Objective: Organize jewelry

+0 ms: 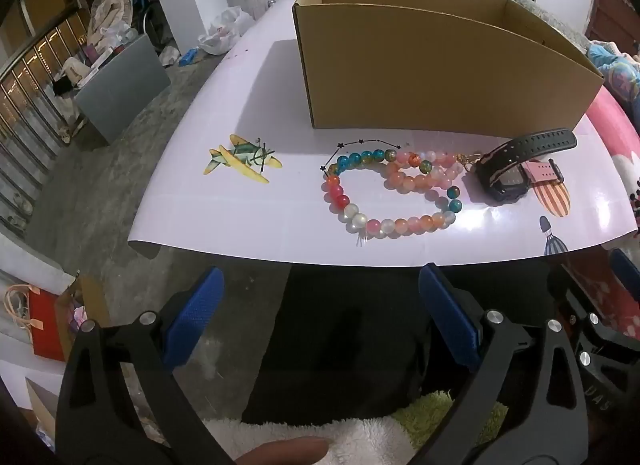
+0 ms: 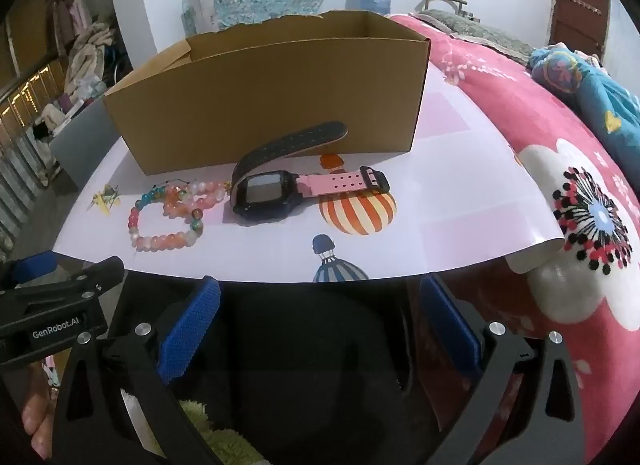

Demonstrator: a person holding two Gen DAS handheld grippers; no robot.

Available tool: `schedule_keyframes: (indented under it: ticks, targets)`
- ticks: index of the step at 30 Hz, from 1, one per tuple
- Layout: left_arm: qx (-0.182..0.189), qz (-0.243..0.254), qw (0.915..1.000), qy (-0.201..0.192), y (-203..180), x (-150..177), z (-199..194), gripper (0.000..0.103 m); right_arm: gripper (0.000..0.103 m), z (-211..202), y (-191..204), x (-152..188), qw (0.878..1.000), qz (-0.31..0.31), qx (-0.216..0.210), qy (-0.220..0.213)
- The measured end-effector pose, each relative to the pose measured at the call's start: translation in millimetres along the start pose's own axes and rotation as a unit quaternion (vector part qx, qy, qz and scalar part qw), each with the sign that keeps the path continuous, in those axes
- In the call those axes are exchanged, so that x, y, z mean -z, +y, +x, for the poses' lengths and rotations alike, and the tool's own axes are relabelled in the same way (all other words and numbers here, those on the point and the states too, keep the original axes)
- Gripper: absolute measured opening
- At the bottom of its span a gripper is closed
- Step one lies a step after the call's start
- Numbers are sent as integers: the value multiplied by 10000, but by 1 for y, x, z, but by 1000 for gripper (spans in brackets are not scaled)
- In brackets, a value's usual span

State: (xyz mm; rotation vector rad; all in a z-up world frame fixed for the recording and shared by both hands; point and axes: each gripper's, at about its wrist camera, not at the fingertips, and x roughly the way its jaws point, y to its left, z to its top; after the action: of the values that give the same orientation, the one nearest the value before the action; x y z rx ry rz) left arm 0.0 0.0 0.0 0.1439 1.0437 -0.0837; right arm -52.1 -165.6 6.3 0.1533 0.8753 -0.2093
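Left gripper point(image 1: 320, 313): held back from the near edge of the worktop, its blue-padded fingers point(image 1: 196, 317) spread wide with nothing between them; its base runs off the bottom of the left view.
Right gripper point(image 2: 320, 317): also short of the near edge, fingers point(image 2: 192, 325) wide apart and empty; its lower part is cut off by the frame.
Worktop point(image 1: 256, 209): pale sheet with printed cartoons; the right side fades into the fisheye rim.
Beaded bracelets point(image 1: 394, 189): two loops, a larger multicoloured one and a smaller pink-orange one lying across its far right part; where they overlap, the beads of each are hard to separate. They sit in front of the box.
Gold clasp point(image 1: 468, 159): tiny, between bracelets and watch; which piece it belongs to I cannot tell.
Watch point(image 2: 264, 193): dark face tilted up, just right of the bracelets; the black strap arches up toward the box front, the pink strap lies flat over a striped balloon print point(image 2: 356, 213).
Cardboard box point(image 1: 440, 77): open-topped, behind the jewelry; its floor is hidden by the front wall in both views.
Pink blanket point(image 2: 540, 137): right of the worktop, partly under its curled edge.
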Motion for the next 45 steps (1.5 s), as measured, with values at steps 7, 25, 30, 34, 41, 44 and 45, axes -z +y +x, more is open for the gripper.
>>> schedule_keyframes:
  ticks: [7,25,30,34,41,44,45]
  targets:
    - [5,-12,10000,-9,0,0,-1,95,97,1,0,0,10000,12,-27,11]
    - [19,-9,10000,28,2,4,5,94,98,0,2,-1,10000,10,-46,31]
    - [21,-12,10000,31,3,4,6,95,98,-1,1,-2,10000,13,-47,24]
    - [20,-22,10000,30,2,3,3,95,97,-2,1,-2,10000,20,-44,15]
    - [19,-18,10000,24,3,3,1,94,98,-3,0,-3,10000,5,-42,16]
    - [19,-24,10000,25,3,3,2,94,98,-3,0,-3,10000,9,-43,17]
    - [18,-25,10000,24,3,3,2,95,98,-3,1,-3,10000,8,-40,14]
